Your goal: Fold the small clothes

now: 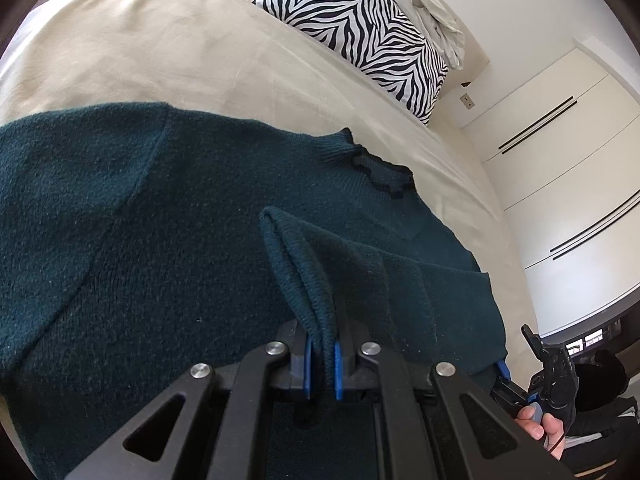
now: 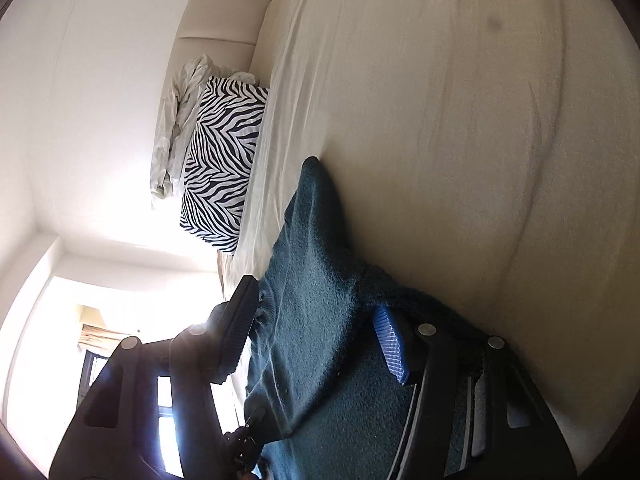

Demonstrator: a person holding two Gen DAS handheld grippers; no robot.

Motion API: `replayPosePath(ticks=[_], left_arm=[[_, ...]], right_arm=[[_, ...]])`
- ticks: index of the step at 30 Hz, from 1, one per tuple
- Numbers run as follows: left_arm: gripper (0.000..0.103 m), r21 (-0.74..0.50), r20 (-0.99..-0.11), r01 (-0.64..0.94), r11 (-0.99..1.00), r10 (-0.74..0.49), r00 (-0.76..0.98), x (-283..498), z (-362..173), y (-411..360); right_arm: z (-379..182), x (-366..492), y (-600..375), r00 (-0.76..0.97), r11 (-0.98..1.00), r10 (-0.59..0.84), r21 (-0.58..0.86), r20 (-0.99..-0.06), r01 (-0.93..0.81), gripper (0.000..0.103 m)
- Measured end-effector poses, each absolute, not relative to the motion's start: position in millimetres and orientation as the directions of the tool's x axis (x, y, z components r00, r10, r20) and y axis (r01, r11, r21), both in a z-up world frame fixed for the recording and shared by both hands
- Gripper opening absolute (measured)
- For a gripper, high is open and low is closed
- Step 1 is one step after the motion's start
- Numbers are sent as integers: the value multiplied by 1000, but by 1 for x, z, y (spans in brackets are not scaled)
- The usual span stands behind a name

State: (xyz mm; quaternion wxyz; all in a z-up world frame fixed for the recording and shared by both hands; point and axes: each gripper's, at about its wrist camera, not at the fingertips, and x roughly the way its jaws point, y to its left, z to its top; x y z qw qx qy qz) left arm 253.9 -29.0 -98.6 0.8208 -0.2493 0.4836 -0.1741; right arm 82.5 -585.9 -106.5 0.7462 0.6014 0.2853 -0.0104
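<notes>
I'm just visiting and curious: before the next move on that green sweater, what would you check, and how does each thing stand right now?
1. Left gripper shut on the sweater cuff: ok.
2. Right gripper gripping the sweater: not ok, jaws apart around the knit.
3. Sweater body lying flat on the bed sheet: ok.
4. Zebra pillow apart from the sweater: ok.
5. Far sleeve's position: cannot tell.
</notes>
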Motion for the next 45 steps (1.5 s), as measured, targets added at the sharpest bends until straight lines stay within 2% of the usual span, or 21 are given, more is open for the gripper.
replayPosePath(ticks=[5,10,15,20,24,29,34,42,43,45], left_arm=[[8,-592,-689,54,805,-539,484,257,-100,-24],[13,-572,-698,63,818,-526,487,258,-109,-24],[13,-575,-680,92,813,-537,499,257,-115,-25],[15,-586,-656,115,802,-552,514,255,-121,-22],[15,-640,-624,103,761,-594,508,258,-128,-13],[15,-626,-622,117,771,-584,521,258,-129,-16],[14,-628,-616,121,768,-587,525,258,-130,-16],[15,-637,-627,106,763,-593,505,258,-125,-13],[17,-631,-637,100,770,-587,500,256,-120,-12],[40,-610,-654,64,790,-547,524,243,-102,-2]], right_arm=[[-109,78,-586,832,277,347,895,-433,350,54],[-99,62,-587,776,322,360,849,-518,418,56],[-62,53,-599,805,342,320,853,-500,394,58],[-51,119,-595,786,393,398,862,-474,320,58],[-65,181,-584,720,440,462,839,-518,321,58],[-95,223,-587,684,435,483,828,-547,355,56],[-102,203,-589,695,413,516,857,-500,309,56],[-85,113,-579,649,509,529,816,-547,273,56],[-81,95,-580,651,526,507,801,-566,287,56],[-70,64,-581,669,549,465,782,-580,296,58]])
